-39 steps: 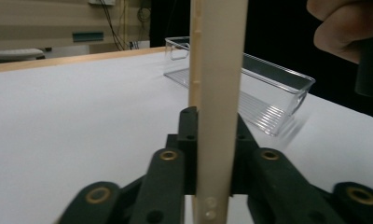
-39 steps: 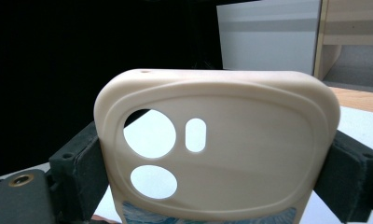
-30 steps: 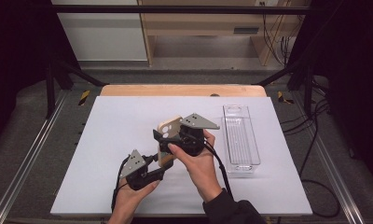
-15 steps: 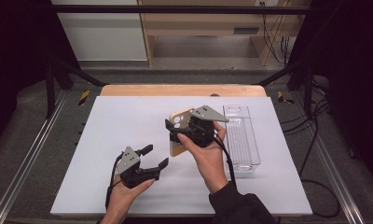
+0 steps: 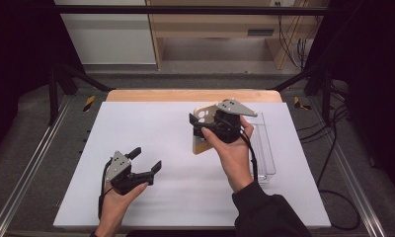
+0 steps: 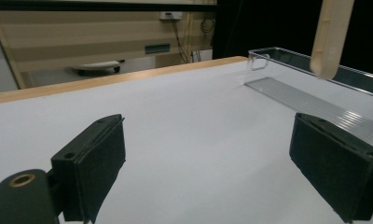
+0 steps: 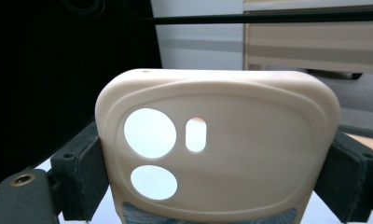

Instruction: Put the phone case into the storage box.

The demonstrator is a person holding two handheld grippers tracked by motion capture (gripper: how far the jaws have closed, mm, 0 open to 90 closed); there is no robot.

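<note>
The right gripper (image 5: 205,129) fingers clamp a cream phone case (image 7: 217,149), probably above the bench (image 5: 151,133), at two o'clock beside the clear tray (image 5: 264,148). Lower it level. The left gripper (image 5: 145,159) gapes, empty.

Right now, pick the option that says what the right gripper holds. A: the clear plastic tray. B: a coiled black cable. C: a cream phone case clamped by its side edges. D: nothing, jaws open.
C: the right gripper has its two black jaws pressed against the side edges of the cream phone case, whose camera cutouts face the right gripper view.
</note>
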